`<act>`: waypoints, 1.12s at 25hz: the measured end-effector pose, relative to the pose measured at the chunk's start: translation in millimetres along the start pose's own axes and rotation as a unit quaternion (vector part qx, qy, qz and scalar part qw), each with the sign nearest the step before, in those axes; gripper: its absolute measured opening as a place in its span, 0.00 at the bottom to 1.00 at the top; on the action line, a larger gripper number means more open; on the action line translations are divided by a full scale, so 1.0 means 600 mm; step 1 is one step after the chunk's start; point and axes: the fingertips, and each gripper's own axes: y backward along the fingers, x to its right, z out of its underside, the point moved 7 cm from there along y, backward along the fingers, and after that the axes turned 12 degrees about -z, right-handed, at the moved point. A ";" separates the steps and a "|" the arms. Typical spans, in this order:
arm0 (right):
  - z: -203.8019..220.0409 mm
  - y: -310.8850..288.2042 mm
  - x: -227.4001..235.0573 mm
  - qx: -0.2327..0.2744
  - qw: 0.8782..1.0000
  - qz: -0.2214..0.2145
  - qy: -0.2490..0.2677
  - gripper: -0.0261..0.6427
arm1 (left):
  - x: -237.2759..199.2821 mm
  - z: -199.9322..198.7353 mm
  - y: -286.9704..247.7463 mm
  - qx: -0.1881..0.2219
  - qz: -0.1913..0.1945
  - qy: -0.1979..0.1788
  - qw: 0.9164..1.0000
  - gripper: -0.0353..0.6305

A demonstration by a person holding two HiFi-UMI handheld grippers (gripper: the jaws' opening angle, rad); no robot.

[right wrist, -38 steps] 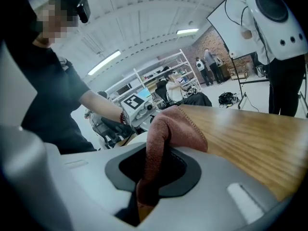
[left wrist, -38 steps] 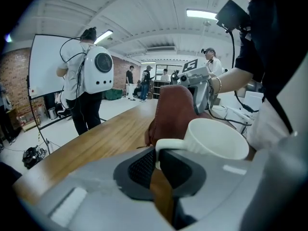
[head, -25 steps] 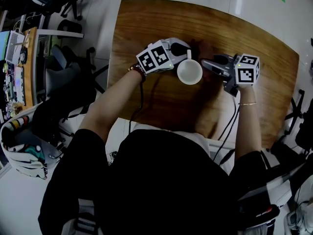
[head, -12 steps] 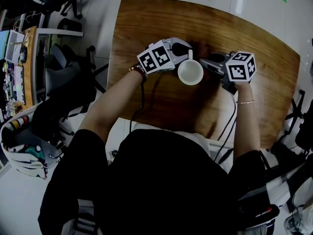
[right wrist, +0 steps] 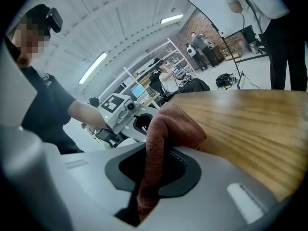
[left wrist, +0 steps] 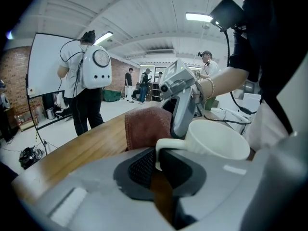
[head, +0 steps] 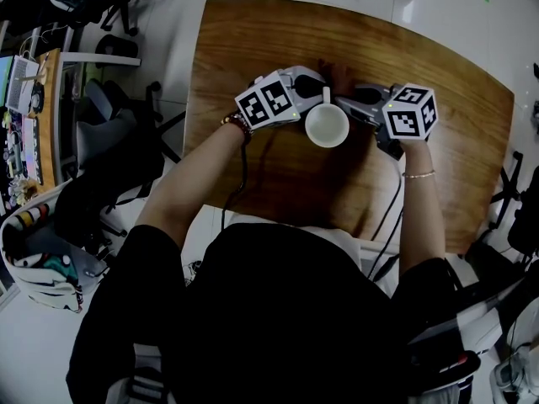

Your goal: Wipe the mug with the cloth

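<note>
A white mug (head: 327, 125) stands upright near the middle of the wooden table (head: 253, 40). My left gripper (head: 317, 92) is shut on the mug's handle (left wrist: 168, 143), which points away from me in the head view. A reddish-brown cloth (head: 339, 76) is bunched at the mug's far side. My right gripper (head: 352, 101) reaches in from the right and is shut on it. In the right gripper view the cloth (right wrist: 163, 134) hangs folded between the jaws. In the left gripper view the cloth (left wrist: 147, 126) hangs right behind the mug (left wrist: 216, 141), next to the right gripper (left wrist: 180, 95).
The table's left edge (head: 195, 99) and far edge are close to the grippers. Office chairs (head: 118, 133) stand on the floor to the left. A person with a white backpack (left wrist: 89, 81) stands by a whiteboard (left wrist: 48, 66) beyond the table.
My right gripper has swung from the mug's right side toward its far side, carrying the cloth with it. The mug and my left gripper have stayed put.
</note>
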 end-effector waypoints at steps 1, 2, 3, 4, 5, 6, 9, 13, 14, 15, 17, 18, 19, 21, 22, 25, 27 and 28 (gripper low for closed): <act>0.003 -0.001 0.003 0.000 1.000 0.005 -0.002 0.12 | 0.000 0.000 0.000 0.000 0.000 0.000 1.000 0.09; 0.006 -0.002 0.006 0.000 1.000 0.010 -0.004 0.12 | 0.000 -0.001 0.000 0.000 0.001 0.000 1.000 0.09; 0.008 -0.003 0.008 -0.001 1.000 0.015 -0.004 0.12 | 0.000 -0.001 0.000 0.001 0.001 0.001 1.000 0.09; 0.010 -0.004 0.011 -0.003 1.000 0.021 -0.004 0.12 | -0.001 -0.001 0.000 0.002 0.001 0.002 1.000 0.09; 0.013 -0.006 0.014 -0.007 1.000 0.028 -0.003 0.12 | -0.001 -0.001 0.000 0.003 0.000 0.003 1.000 0.09; 0.016 -0.008 0.017 -0.013 0.999 0.037 -0.002 0.12 | -0.002 0.000 0.000 0.003 -0.001 0.004 1.000 0.09; 0.023 -0.011 0.020 -0.025 0.997 0.066 0.009 0.12 | -0.002 0.001 0.000 0.001 -0.004 0.006 1.000 0.09; 0.025 -0.003 0.011 -0.010 0.994 0.103 0.030 0.12 | -0.001 0.001 0.002 0.000 -0.011 0.014 1.000 0.09; 0.026 0.001 0.008 -0.004 0.993 0.112 0.034 0.12 | -0.001 0.003 0.003 0.000 -0.014 0.019 1.000 0.09; 0.028 0.007 0.005 0.004 0.992 0.121 0.037 0.12 | -0.002 0.005 0.006 0.001 -0.018 0.025 1.000 0.10; 0.030 0.018 -0.004 0.023 0.989 0.141 0.044 0.12 | -0.003 0.010 0.013 0.001 -0.032 0.034 0.999 0.10; 0.031 0.024 -0.010 0.033 0.987 0.153 0.049 0.12 | -0.003 0.013 0.019 0.000 -0.042 0.038 0.998 0.11; 0.032 0.030 -0.017 0.044 0.983 0.167 0.055 0.12 | -0.004 0.017 0.025 -0.001 -0.051 0.042 0.998 0.11; 0.032 0.044 -0.035 0.067 0.975 0.200 0.071 0.12 | -0.004 0.026 0.035 0.000 -0.064 0.057 0.996 0.11; 0.032 0.051 -0.045 0.078 0.970 0.217 0.082 0.12 | -0.004 0.029 0.039 0.000 -0.068 0.066 0.995 0.11; 0.034 0.069 -0.079 0.105 0.954 0.259 0.112 0.12 | -0.002 0.034 0.051 0.000 -0.079 0.077 0.994 0.11; 0.035 0.078 -0.101 0.122 0.944 0.279 0.125 0.12 | 0.001 0.034 0.059 0.001 -0.086 0.083 0.993 0.11; 0.037 0.083 -0.110 0.131 0.939 0.289 0.131 0.12 | 0.003 0.035 0.064 0.002 -0.089 0.088 0.992 0.12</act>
